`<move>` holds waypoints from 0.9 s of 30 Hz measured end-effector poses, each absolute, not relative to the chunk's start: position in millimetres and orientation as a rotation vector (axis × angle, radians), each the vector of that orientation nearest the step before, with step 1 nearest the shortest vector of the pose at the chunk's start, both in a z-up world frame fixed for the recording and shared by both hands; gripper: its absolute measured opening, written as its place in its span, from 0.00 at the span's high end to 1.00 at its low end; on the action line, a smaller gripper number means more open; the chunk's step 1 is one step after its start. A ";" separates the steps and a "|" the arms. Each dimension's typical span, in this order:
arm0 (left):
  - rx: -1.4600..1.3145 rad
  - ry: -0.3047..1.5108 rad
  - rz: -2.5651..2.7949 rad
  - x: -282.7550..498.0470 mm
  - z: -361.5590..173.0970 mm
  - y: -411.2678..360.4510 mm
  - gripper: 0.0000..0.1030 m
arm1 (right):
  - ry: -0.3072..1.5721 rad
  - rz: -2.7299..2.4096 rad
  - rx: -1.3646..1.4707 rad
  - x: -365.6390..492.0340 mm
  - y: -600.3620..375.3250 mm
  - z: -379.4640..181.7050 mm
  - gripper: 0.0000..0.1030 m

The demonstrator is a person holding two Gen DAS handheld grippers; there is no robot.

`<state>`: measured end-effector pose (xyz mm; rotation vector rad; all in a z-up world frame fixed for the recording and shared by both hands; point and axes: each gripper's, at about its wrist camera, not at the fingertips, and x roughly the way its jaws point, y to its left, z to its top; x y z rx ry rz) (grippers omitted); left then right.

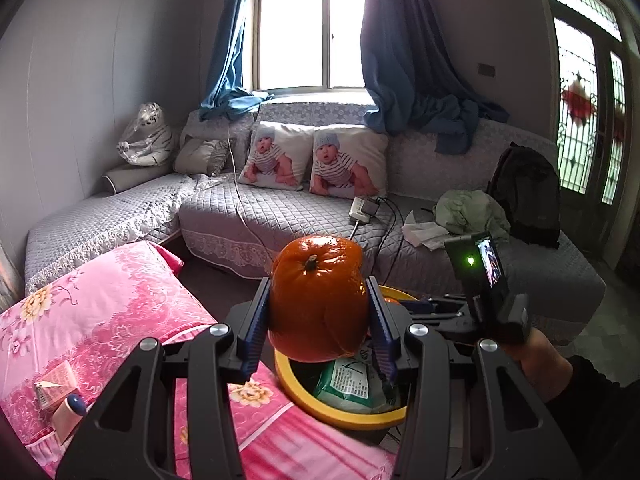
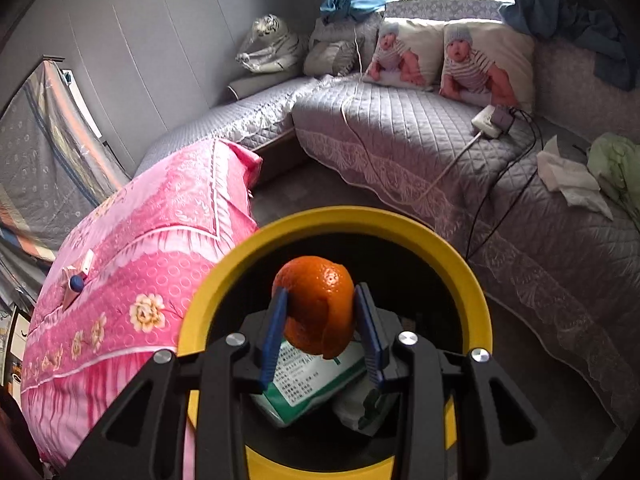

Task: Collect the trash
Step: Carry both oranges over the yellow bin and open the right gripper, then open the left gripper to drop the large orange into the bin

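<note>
Left wrist view: I hold two orange peels over the yellow-rimmed bin.

My left gripper (image 1: 318,320) pinches an orange peel (image 1: 318,300) above the bin (image 1: 340,412); my right gripper (image 2: 320,326) clamps another orange peel (image 2: 316,308) right over the bin's mouth. A green-and-white packet (image 2: 300,388) lies inside the bin. Beside the bin sits a pink quilt (image 2: 132,280), behind it the grey sofa (image 2: 400,140).

Both the left gripper (image 1: 318,320) and right gripper (image 2: 322,330) have black angular linkage arms, silver round screws and ribbed blue fingers (image 1: 254,330); a bare hand (image 1: 540,364) wears a dark sleeve.
</note>
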<state>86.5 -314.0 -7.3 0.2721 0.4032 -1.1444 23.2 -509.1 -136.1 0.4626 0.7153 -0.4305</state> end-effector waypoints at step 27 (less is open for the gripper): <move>0.271 0.658 -1.181 111.9 -93.5 -410.9 0.25 | 0.521 -0.550 0.686 -75.5 -559.6 -119.4 0.38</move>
